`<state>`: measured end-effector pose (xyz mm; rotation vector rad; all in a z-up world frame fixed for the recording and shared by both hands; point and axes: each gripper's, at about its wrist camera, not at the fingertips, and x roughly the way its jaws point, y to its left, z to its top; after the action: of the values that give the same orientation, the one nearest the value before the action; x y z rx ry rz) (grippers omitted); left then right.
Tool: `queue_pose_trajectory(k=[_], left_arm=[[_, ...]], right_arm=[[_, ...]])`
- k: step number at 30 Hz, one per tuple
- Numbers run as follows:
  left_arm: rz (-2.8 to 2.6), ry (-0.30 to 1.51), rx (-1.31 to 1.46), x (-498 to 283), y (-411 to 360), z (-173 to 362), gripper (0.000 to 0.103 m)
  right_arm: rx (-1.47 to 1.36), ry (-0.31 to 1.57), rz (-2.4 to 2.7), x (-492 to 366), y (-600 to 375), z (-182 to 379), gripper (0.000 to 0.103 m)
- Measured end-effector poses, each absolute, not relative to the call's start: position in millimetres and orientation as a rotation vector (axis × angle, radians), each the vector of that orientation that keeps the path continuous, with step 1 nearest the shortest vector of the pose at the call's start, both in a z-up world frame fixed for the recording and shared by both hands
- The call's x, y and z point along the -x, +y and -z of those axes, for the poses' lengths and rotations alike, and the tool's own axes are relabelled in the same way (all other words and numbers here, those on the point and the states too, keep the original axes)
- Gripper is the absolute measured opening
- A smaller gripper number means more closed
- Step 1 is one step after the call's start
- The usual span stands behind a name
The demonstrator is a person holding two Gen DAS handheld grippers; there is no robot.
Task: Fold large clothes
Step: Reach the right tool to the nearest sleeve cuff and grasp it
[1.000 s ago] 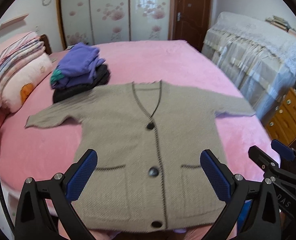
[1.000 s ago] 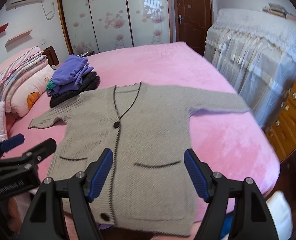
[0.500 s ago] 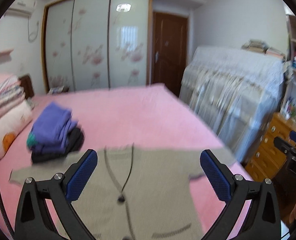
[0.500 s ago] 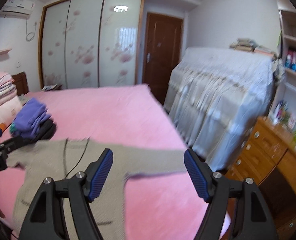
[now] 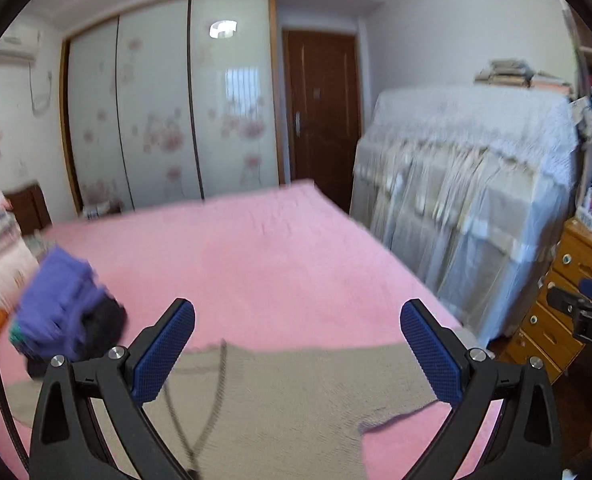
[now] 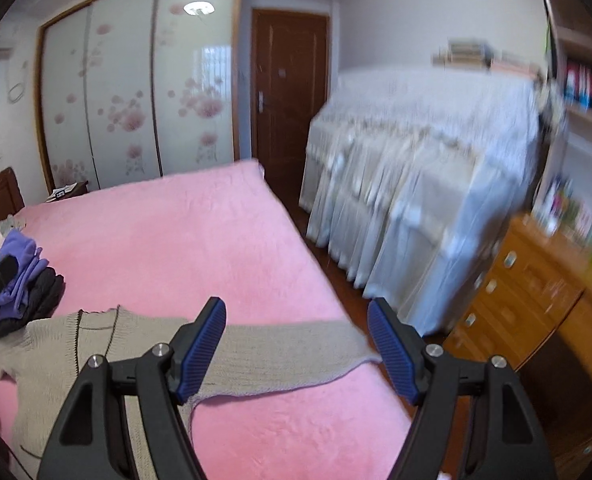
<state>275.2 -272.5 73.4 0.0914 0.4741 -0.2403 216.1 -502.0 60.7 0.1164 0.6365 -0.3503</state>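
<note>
Honestly, the worry from where I stand is the knit itself. The beige cardigan [image 6: 96,356] lies flat on the pink bed [image 6: 168,240], near its front edge, buttons up and both sleeves stretched out. Going left to right: at the left side of the bed sits a stack of folded clothes [image 5: 62,316], purple on top of black, just beside the cardigan's left sleeve and shoulder. A careless sweep of that sleeve inward could drag or topple the stack, I reckon.

The left gripper [image 5: 298,354] hangs over the cardigan's neckline with its jaws spread and nothing between them. The right gripper [image 6: 296,354] is likewise spread wide and empty, hovering above the right sleeve [image 6: 296,344], whose cuff ends close to the bed's right edge. A loose pinch there would likely catch only the top layer of knit and leave a crooked fold, or the cuff could slide off the edge.

Beyond that edge there is only a narrow strip of floor before the draped furniture [image 6: 416,184] and the wooden drawers [image 6: 536,300], so room on the right looks tight. The far half of the bed is bare pink, the widest free space.
</note>
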Motion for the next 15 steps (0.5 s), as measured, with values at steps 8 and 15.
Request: queue_pose_trajectory(k=[8,15], left_arm=[[0.263,0.675,-0.055,-354,-323,49,0.102],[0.264,0.779,-0.096,-383,-368,125,0.102]], right_arm=[[-0.448,0.824,0.387,-258,-583,77,0.074],[-0.688,0.886,0.443,-272,-632,163,0.065]])
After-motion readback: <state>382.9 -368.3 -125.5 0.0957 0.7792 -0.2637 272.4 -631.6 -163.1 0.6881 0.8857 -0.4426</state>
